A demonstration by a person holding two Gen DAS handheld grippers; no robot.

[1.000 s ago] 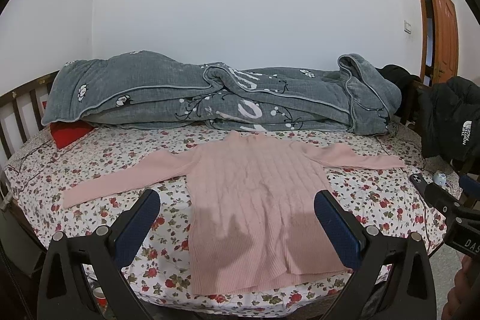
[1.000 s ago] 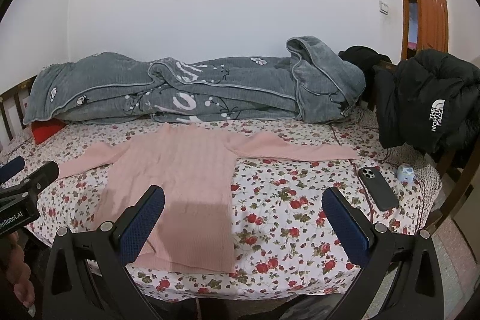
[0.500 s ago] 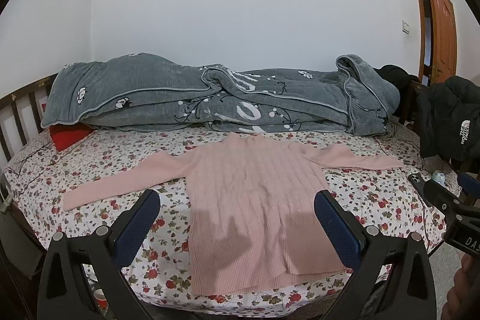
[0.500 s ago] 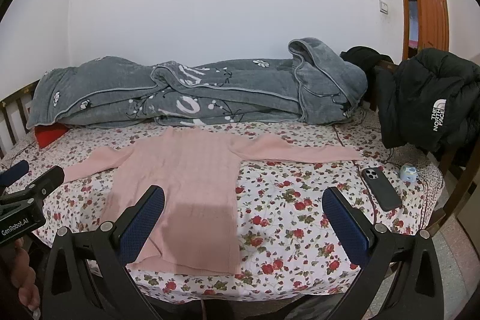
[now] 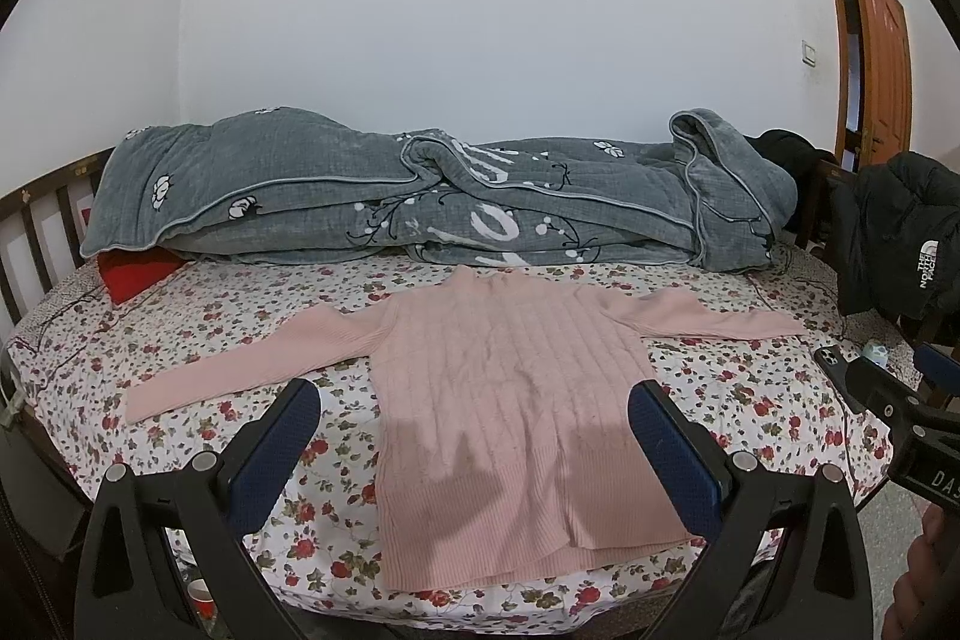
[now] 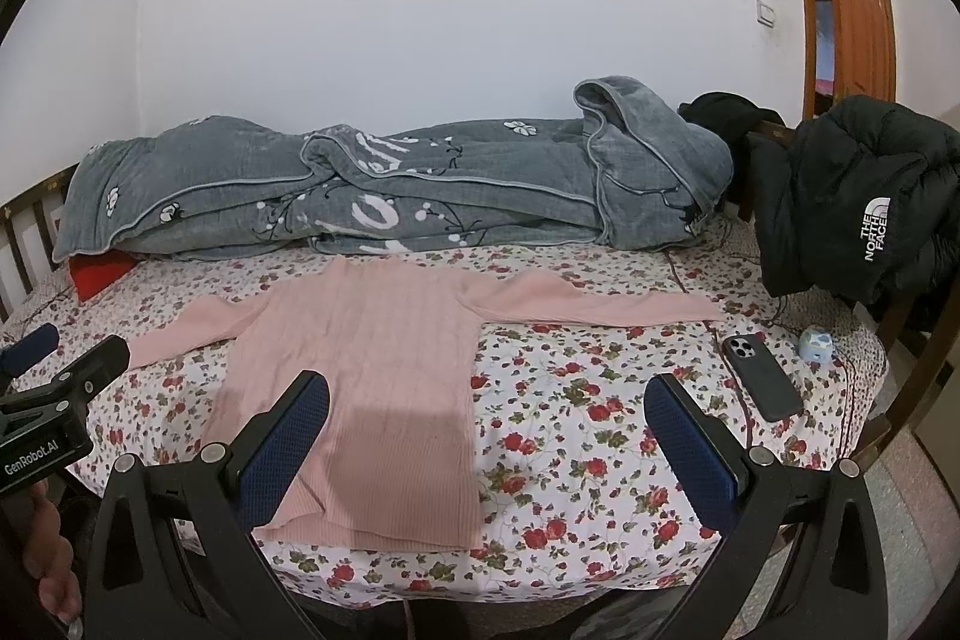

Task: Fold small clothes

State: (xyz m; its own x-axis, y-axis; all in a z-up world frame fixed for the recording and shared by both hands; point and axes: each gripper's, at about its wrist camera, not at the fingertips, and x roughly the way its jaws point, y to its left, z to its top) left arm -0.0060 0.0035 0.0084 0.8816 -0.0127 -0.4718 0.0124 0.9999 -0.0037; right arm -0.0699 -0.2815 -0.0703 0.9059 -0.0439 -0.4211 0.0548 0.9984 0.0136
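Nothing shifted: sweater flat on bed.

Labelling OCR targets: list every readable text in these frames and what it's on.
"THE NORTH FACE": white logo on the black puffer jacket.
"GenRobot.AI": on the left tool's black body, seen in the right wrist view.
"DAS": cut-off label on the right tool's body.
White lettering on the grey quilted blanket: folded, unreadable.

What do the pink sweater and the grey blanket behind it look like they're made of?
Pink long-sleeved sweater: looks like soft matte knit, going by its vertical ribs and cable pattern; fibre unclear. Bunched grey floral blanket: apparently thick plush or fleece, given its fuzzy nap, bulky folds and piped edge.
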